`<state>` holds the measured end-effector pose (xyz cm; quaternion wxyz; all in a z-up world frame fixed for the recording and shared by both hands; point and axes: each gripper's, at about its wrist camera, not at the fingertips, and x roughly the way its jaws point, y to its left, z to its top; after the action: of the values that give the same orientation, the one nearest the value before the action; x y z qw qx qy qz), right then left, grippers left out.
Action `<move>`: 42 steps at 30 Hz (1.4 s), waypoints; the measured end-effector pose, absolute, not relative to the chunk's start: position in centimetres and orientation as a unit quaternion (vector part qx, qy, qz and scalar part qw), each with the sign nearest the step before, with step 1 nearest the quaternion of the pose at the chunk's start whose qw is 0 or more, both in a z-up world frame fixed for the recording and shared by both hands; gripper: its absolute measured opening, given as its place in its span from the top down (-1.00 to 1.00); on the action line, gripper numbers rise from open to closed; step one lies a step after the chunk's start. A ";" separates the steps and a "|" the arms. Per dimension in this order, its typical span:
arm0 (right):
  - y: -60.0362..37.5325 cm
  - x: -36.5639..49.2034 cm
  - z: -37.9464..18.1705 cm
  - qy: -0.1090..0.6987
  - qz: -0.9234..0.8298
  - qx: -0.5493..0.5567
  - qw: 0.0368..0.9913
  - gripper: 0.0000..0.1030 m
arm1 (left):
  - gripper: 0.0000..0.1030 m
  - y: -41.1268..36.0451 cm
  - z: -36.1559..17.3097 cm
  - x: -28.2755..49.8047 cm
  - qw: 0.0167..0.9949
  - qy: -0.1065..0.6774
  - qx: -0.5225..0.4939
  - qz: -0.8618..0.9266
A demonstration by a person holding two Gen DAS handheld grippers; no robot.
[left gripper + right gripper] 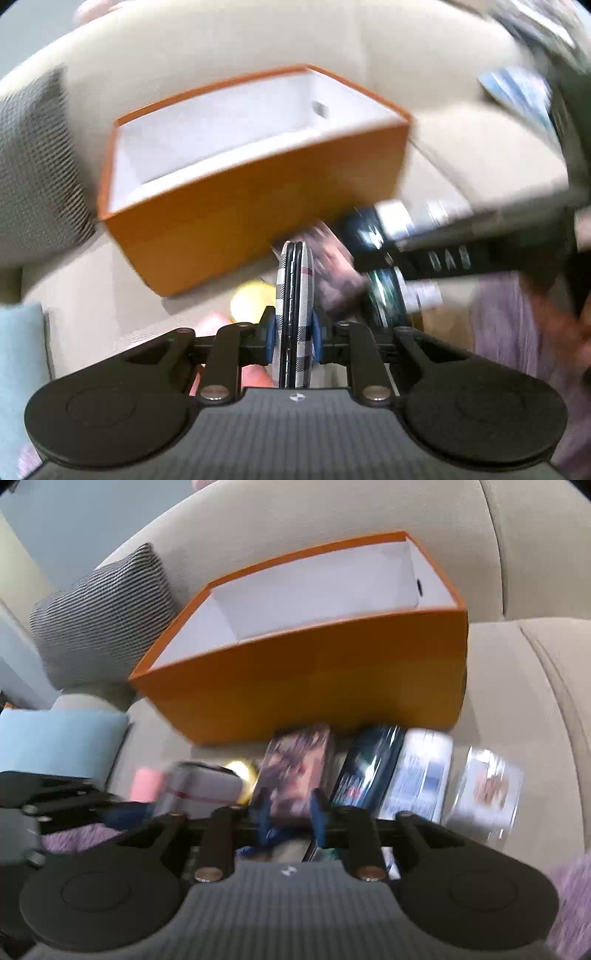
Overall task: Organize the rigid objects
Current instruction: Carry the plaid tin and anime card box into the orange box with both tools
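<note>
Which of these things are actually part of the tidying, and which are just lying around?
Part of the job:
orange box
plaid case in left gripper
picture case in right gripper
other cases

Lying about:
striped pillow
blue cushion
sofa

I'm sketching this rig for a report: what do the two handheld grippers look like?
Both look alike: a grey ribbed body with a small round logo, two black round discs at the sides, black linkage arms with silver bolts, and blue pads on the fingers. See the left gripper and the right gripper. No cables show. Purple fabric at the frame edges may be a sleeve.
</note>
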<state>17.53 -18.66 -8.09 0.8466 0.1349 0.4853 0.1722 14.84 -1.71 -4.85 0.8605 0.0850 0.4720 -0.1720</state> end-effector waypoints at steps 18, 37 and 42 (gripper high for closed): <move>-15.9 25.0 -13.2 0.596 0.152 0.163 0.771 -0.15 | 0.59 2.0 -8.4 20.7 0.829 0.536 -0.079 -0.140; -14.4 22.7 -9.2 0.559 0.165 0.179 0.793 0.53 | 0.60 3.1 -9.0 19.2 0.839 0.517 -0.116 -0.121; -14.7 21.8 -8.9 0.555 0.154 0.193 0.794 0.55 | 0.60 3.6 -8.5 18.1 0.844 0.507 -0.127 -0.121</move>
<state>21.81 -14.75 -8.91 0.7943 0.1933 0.5551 0.1537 18.05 3.57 -8.47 0.8441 -0.1274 0.5066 -0.1208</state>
